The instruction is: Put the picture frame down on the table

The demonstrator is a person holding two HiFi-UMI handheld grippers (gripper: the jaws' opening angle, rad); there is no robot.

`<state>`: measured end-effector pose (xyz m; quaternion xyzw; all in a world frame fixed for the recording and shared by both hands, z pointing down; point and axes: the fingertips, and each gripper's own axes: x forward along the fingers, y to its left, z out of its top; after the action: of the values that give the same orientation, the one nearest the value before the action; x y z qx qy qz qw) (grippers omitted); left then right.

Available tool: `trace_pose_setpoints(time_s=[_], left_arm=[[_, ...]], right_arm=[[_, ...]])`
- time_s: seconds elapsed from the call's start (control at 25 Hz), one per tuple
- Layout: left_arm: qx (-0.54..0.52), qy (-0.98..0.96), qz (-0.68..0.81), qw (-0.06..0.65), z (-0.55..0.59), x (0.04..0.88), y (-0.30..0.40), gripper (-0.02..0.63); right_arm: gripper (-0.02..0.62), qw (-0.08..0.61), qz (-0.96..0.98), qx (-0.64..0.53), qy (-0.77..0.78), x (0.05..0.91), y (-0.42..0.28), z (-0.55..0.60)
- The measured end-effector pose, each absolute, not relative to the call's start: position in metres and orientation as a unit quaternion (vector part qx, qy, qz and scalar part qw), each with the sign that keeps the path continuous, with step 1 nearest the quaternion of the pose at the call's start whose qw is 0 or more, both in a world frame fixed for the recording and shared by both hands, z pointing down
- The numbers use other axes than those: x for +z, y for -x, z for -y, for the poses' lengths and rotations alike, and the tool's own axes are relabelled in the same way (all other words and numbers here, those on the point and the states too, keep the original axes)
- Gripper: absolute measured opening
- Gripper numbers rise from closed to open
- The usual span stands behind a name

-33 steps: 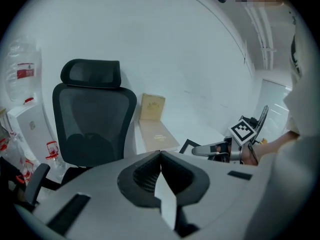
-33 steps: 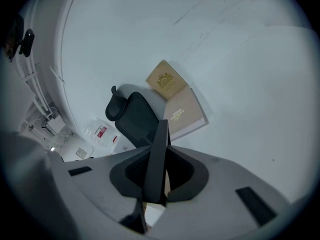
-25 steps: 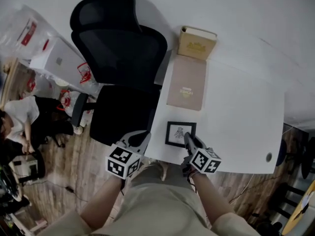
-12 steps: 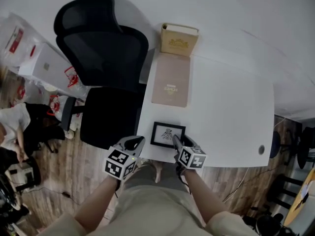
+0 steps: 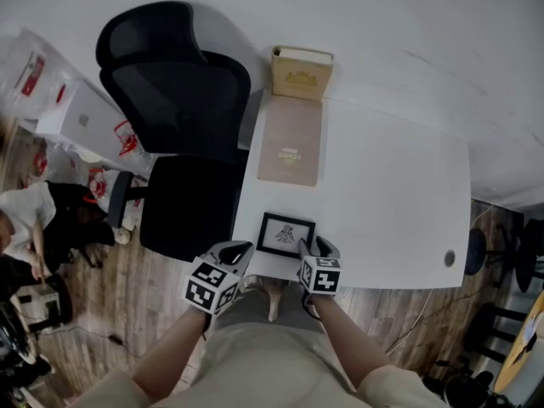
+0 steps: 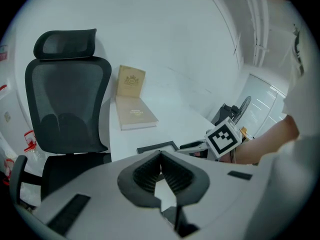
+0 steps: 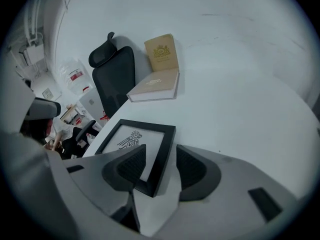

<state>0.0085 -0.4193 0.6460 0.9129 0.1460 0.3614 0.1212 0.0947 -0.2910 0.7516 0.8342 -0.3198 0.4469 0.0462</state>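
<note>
Visibility limits: in the right gripper view, the near corner of the picture frame (image 7: 141, 145) is covered by the gripper's own dark pads. In the left gripper view the frame shows only as a thin dark strip beyond the gripper body. The drawing in the frame is a small dark figure, too small to identify. Lettering on the two books cannot be read. The person's torso and forearms fill the bottom of the head view and hide the floor directly below.

Surface and room: the counter (image 5: 391, 194) is white and smooth, with a rounded corner and a small round grommet (image 5: 449, 258) near its right edge. The frame lies flat on it, close to the near edge. A tan book (image 5: 291, 141) lies flat farther back; a second tan book (image 5: 301, 73) stands upright behind it against the white wall. A black office chair (image 5: 183, 100) stands at the counter's left side on a wood-plank floor (image 5: 93, 313). A seated person (image 5: 21, 219) is cut off at the left edge.

Materials: the frame is rectangular, with a black moulding around a white sheet. The chair back is dark mesh.

Gripper state: the right gripper (image 5: 314, 246) has just been opening; its jaws stand apart, with the frame's right edge between them and a visible gap at the right pad. The left gripper (image 5: 235, 252) has its ribbed pads together on nothing, just left of the frame and apart from it.
</note>
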Motion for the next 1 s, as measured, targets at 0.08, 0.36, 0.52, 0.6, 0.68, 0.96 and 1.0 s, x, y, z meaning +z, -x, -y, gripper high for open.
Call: trace_pose_setpoints(time_s=[0.08, 0.36, 0.52, 0.6, 0.68, 0.96, 1.0], left_arm=[[0.353, -0.917, -0.146, 0.117, 0.417, 0.635, -0.009, 0.021], [0.324, -0.931, -0.138, 0.100, 0.418, 0.599, -0.015, 0.021], [0.292, -0.942, -0.132, 0.098, 0.425, 0.571, -0.022, 0.021], [0.272, -0.948, -0.130, 0.098, 0.428, 0.553, -0.026, 0.021], [0.252, -0.955, -0.130, 0.089, 0.430, 0.533, -0.030, 0.021], [0.173, -0.976, -0.119, 0.055, 0.439, 0.460, -0.041, 0.021], [0.160, -0.979, -0.118, 0.055, 0.441, 0.449, -0.041, 0.021]], right_arm=[[0.202, 0.046, 0.328, 0.441, -0.834, 0.743, -0.096, 0.290], [0.051, 0.028, 0.372, 0.381, -0.846, 0.670, -0.111, 0.296], [0.029, 0.022, 0.404, 0.311, -0.860, 0.604, -0.114, 0.306], [0.026, 0.015, 0.420, 0.281, -0.863, 0.572, -0.113, 0.310], [0.025, 0.008, 0.436, 0.253, -0.864, 0.542, -0.110, 0.313], [0.023, 0.036, 0.483, 0.146, -0.863, 0.429, -0.101, 0.312], [0.023, 0.035, 0.488, 0.132, -0.862, 0.413, -0.100, 0.311]])
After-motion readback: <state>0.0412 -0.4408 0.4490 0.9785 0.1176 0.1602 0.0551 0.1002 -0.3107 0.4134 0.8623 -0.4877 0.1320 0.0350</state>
